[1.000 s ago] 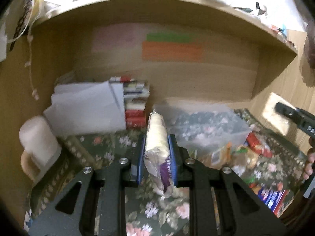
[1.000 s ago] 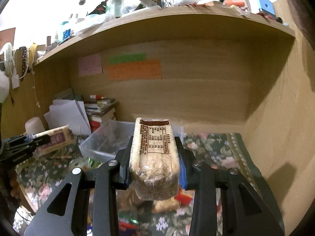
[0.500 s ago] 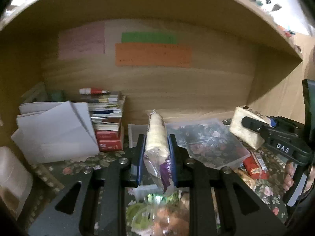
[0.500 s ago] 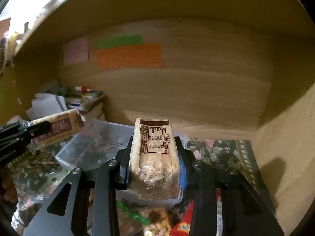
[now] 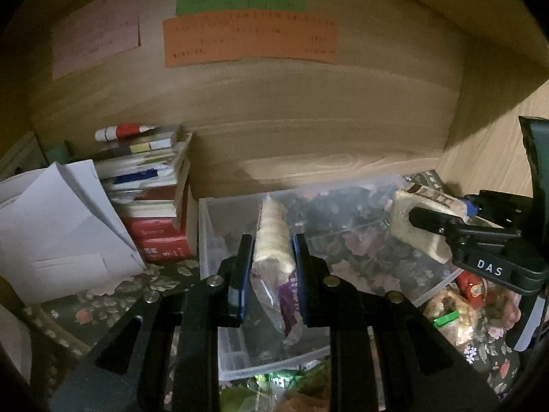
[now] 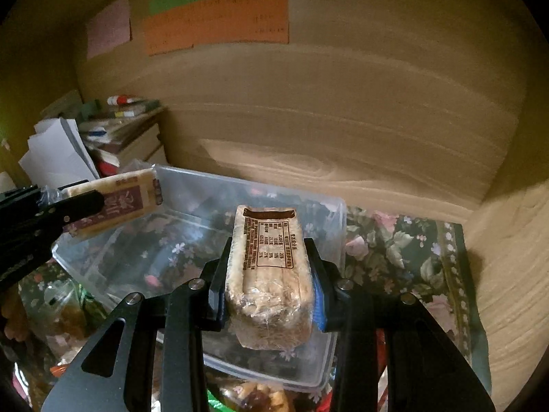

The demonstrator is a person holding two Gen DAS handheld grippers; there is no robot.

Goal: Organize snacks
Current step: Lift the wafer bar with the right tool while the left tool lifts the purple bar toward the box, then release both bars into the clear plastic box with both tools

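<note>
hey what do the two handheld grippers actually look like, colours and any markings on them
Both are matte black. The left gripper and right gripper have angular arms with triangular cutouts, silver pivot screws, and blue pads lining the jaws. Seen from the left wrist view, the right gripper's body carries white "DAS" lettering. No cables or sleeves are visible.

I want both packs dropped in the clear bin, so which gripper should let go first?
Probably the right gripper: its cracker pack hangs over the middle of the clear bin, while the left gripper's pack is nearer the bin's corner.

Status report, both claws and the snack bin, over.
Left claw shut on cracker pack. Right claw shut on biscuit pack. Both above clear bin, nothing blocking.
</note>
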